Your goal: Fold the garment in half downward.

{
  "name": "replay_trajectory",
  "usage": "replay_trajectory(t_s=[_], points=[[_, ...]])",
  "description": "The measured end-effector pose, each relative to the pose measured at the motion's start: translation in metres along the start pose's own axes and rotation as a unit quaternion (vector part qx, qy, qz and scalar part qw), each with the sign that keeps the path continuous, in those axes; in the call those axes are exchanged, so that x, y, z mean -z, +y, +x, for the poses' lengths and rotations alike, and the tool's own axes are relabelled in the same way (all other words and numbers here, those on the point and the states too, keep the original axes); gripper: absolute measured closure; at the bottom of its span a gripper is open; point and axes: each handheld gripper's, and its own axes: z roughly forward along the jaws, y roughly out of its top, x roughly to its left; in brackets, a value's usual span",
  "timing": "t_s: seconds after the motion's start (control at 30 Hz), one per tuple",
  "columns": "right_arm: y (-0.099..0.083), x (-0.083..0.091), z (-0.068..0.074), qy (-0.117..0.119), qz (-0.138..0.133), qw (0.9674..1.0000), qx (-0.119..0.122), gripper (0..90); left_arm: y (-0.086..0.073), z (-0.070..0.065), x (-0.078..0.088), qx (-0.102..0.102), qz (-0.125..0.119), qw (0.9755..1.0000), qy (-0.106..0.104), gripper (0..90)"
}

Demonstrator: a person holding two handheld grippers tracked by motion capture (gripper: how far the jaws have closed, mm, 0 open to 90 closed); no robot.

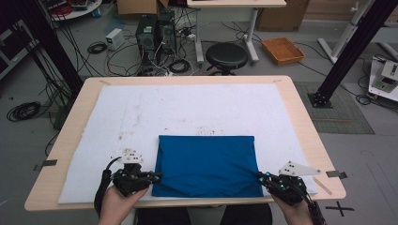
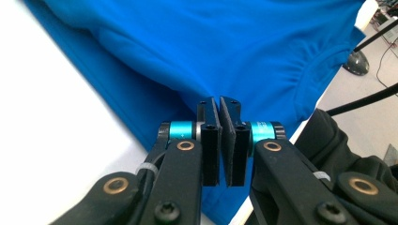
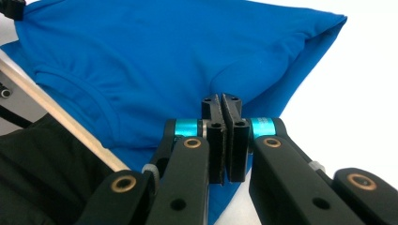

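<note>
The blue shirt point(image 1: 206, 165) lies folded into a rectangle at the tabletop's point(image 1: 300, 117) near edge; the left hand-held gripper point(image 1: 157, 176) and the right hand-held gripper point(image 1: 259, 176) each pinch a near corner, jaws closed on cloth; further folding probably remains.

Two black hand-held grippers with turquoise collars

The left gripper point(image 1: 152, 176) and right gripper point(image 1: 261, 176) are black, each topped by a grey three-cornered plate with dark dots. Brass-ringed pivots, black screws and white cable ties show along their arms. A black cable trails from each; the person wears black trousers.
</note>
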Motion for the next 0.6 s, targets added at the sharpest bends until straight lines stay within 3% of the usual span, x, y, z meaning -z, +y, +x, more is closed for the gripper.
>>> replay_trajectory(t_s=[0.1,0.17,0.2,0.3,0.37,0.5,0.6], points=[[-0.001,0.0,0.001,-0.004,0.002,1.0,0.007,87.0,-0.004,0.0,-0.001,-0.003,0.002,1.0,0.008,82.6],[-0.001,0.001,-0.001,-0.008,0.0,0.9999,0.009,76.5,-0.003,0.0,-0.001,-0.006,-0.001,0.9997,0.022,69.0],[0.0,0.001,-0.003,-0.009,-0.004,0.9999,0.008,75.9,-0.002,0.0,0.0,-0.009,-0.006,0.9995,0.029,65.5],[0.007,0.0,-0.01,-0.033,-0.02,0.9992,0.005,67.6,0.008,0.004,0.001,-0.032,-0.037,0.9976,0.051,56.5],[0.016,-0.004,-0.019,-0.051,-0.036,0.998,-0.006,61.6,0.017,0.01,-0.001,-0.026,-0.057,0.9964,0.057,50.7],[0.037,-0.021,-0.04,-0.074,-0.055,0.9953,-0.028,57.7,0.037,0.025,-0.012,-0.038,-0.078,0.993,0.08,49.1],[0.055,-0.039,-0.053,-0.088,-0.059,0.9936,-0.038,55.3,0.049,0.041,-0.027,-0.023,-0.087,0.9909,0.1,48.8]])
